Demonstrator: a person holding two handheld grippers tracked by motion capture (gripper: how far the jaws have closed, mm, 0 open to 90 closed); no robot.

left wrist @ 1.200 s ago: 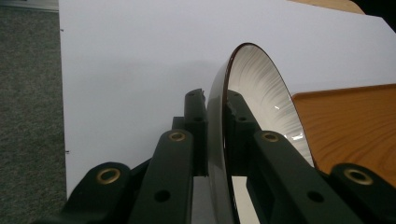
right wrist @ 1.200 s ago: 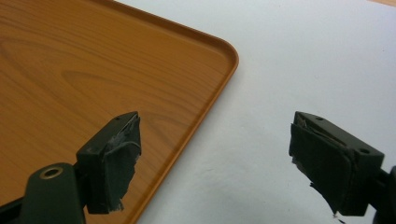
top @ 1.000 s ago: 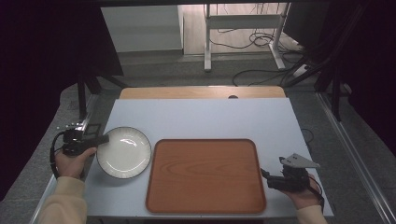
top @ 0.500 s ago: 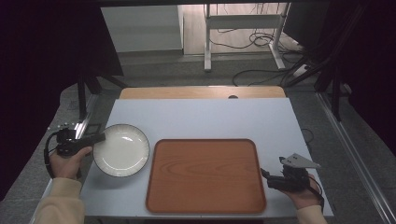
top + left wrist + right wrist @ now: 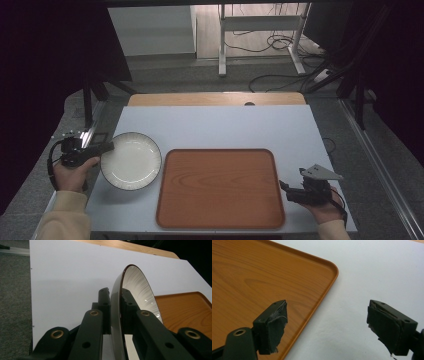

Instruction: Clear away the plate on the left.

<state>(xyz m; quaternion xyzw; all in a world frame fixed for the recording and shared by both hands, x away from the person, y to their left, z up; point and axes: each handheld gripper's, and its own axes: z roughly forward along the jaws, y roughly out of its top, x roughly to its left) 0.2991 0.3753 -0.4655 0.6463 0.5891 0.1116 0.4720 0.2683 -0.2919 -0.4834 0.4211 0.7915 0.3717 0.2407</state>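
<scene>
So the plate is a white one with a dark rim, sitting at the left side of the worktop, right next to the left edge of the wooden tray. From above, its right rim looks like it's just about at the tray's lip, maybe slightly over it, hard to call. In the left gripper view the plate stands nearly edge-on to the camera, with the ribbed inside facing the tray.

The left gripper is clamped on the plate's left rim: one jaw sits on the underside and the other on the inner face, pads pressing the thin edge between them. It comes in from the left, pointing roughly toward the tray, so the tray lies straight ahead along the gripper's own line, past the plate. My guess is that's the whole thing the next move hangs on: carry the plate rightward and it lands on the wood. Grip is only on one edge though, so the far side could sag or catch the tray's lip.

The right gripper is over at the tray's near right corner, well apart from the plate, jaws spread wide with nothing between them, hovering over bare worktop just off the tray's rounded corner. Left hand is clearly the one on the job.
</scene>
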